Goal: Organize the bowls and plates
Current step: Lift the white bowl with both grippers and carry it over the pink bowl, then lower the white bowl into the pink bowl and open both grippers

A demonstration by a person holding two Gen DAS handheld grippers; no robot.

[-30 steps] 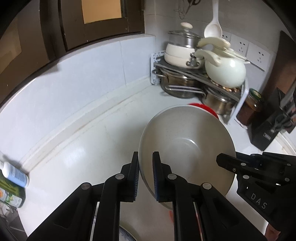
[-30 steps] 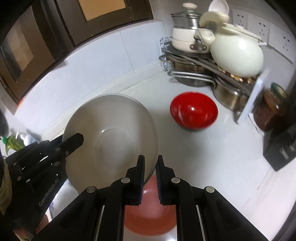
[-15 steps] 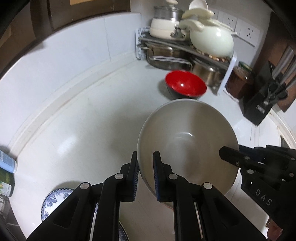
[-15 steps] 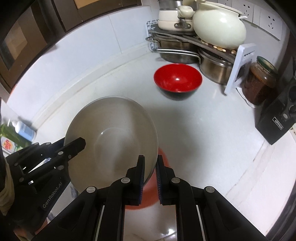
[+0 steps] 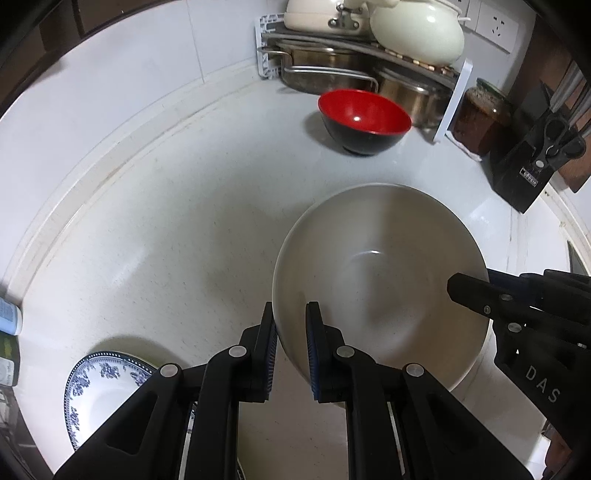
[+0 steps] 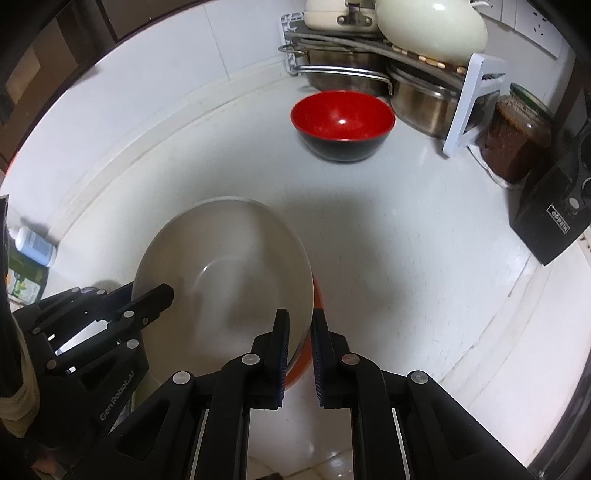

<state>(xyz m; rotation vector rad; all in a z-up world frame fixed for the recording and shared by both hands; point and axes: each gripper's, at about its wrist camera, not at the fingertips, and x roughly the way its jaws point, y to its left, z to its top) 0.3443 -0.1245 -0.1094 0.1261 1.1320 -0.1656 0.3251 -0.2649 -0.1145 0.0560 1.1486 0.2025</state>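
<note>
A large beige bowl [image 5: 376, 291] [image 6: 221, 273] hangs over the white counter, gripped from two sides. My left gripper [image 5: 291, 347] is shut on its left rim. My right gripper [image 6: 298, 354] is shut on its right rim and shows at the right of the left wrist view [image 5: 480, 291]. An orange dish [image 6: 306, 354] lies on the counter under the bowl, mostly hidden. A red bowl with a black outside [image 5: 364, 120] [image 6: 341, 123] stands farther back by the pot rack. A blue-patterned white plate [image 5: 107, 391] lies at the near left.
A corner rack [image 5: 369, 55] with steel pots and a cream kettle [image 6: 432, 27] stands at the back. To the right are a jar [image 6: 517, 140] and a black knife block [image 5: 535, 162]. Bottles [image 6: 33, 247] stand at the far left by the wall.
Both grippers have carried the beige bowl back toward the near edge and lower. The red bowl now lies fully uncovered farther off, and the blue-patterned plate has come into view.
</note>
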